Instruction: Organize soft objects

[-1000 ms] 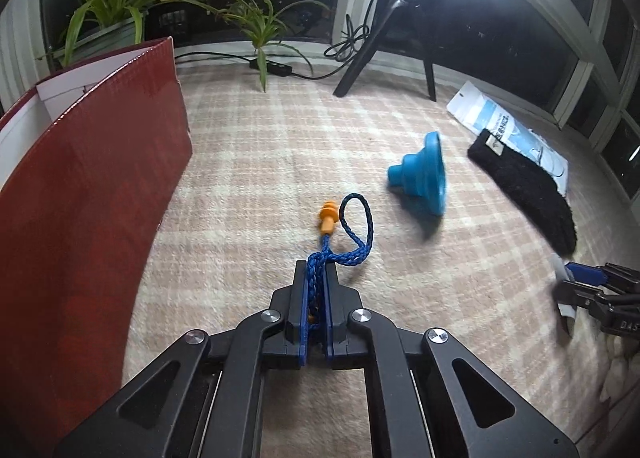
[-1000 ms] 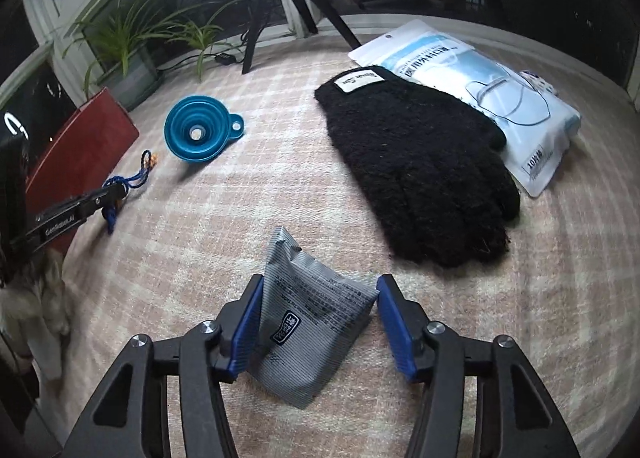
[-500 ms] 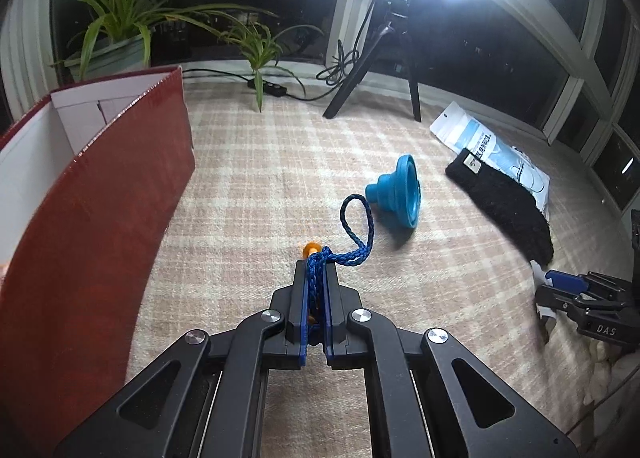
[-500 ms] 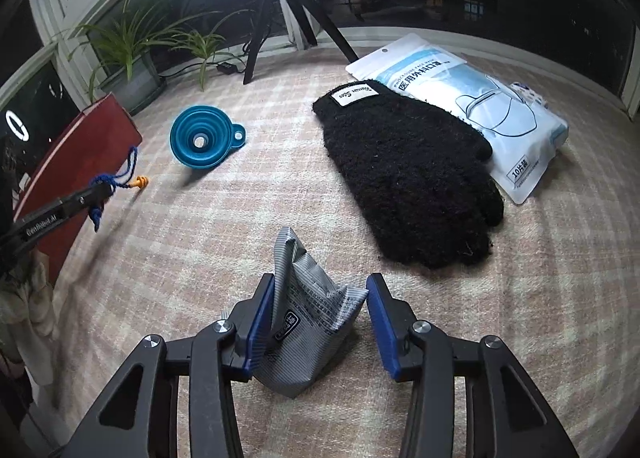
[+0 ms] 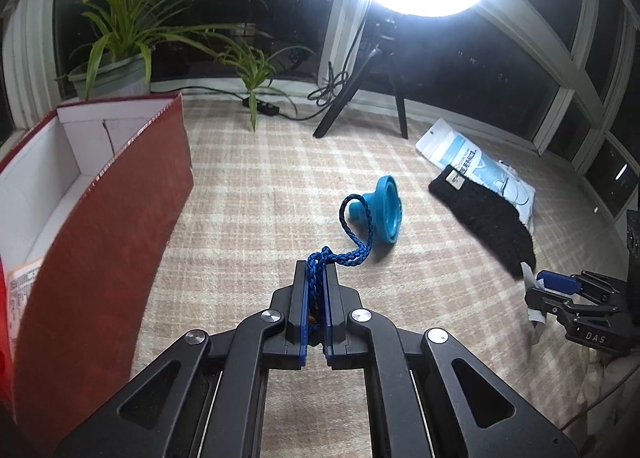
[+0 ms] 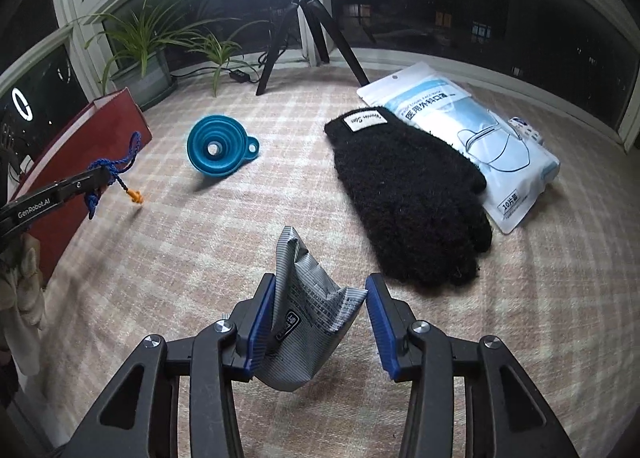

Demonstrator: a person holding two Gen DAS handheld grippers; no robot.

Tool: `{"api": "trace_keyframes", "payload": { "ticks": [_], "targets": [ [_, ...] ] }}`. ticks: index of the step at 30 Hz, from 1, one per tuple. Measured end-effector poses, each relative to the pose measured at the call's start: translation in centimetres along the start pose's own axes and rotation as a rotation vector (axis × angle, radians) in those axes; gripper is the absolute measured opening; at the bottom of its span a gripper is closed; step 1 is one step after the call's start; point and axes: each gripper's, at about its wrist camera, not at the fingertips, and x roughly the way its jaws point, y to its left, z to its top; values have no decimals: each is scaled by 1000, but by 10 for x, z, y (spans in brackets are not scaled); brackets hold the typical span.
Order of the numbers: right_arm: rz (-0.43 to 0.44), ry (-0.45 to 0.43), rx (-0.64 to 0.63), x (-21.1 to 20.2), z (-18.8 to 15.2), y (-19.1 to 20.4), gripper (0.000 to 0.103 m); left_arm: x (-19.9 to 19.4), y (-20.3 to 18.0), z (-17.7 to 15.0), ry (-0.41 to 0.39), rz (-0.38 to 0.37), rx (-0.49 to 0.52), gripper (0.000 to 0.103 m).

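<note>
Jaws: left gripper (image 5: pixel 316 278) clamps blue cord (image 5: pixel 358 226), right gripper (image 6: pixel 320 314) closing round crumpled packet (image 6: pixel 304 322), lower end hidden.

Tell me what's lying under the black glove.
The black glove lies partly on a clear mask pack, overlapping the pack's left edge; the rest rests on the checked cloth. How far the pack reaches beneath the glove is covered.

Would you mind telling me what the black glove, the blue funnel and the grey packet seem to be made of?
The fuzzy black glove looks like fluffy knitted yarn: matte, shaggy pile, sewn white label. The blue ribbed funnel seems to be silicone or soft plastic: smooth, stepped collapsible rings. The crinkled grey striped packet appears to be thin printed film or foil: sharp creases, slight sheen.
</note>
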Motion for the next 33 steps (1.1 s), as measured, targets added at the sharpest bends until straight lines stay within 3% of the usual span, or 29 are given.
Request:
{"api": "trace_keyframes", "payload": {
  "ticks": [13, 25, 29, 33],
  "targets": [
    [-17, -79, -84, -30, 20, 23, 41, -31, -4, 16, -69, -35, -6, 4],
    [39, -165, -159, -53, 53, 66, 40, -89, 16, 43, -181, -24, -15, 4],
    [60, -194, -193, -57, 63, 85, 35, -109, 25, 51, -218, -3, 0, 4],
    [76, -211, -216, -55, 71, 100, 31, -107, 37, 48, -194, 22, -18, 4]
  ]
}}
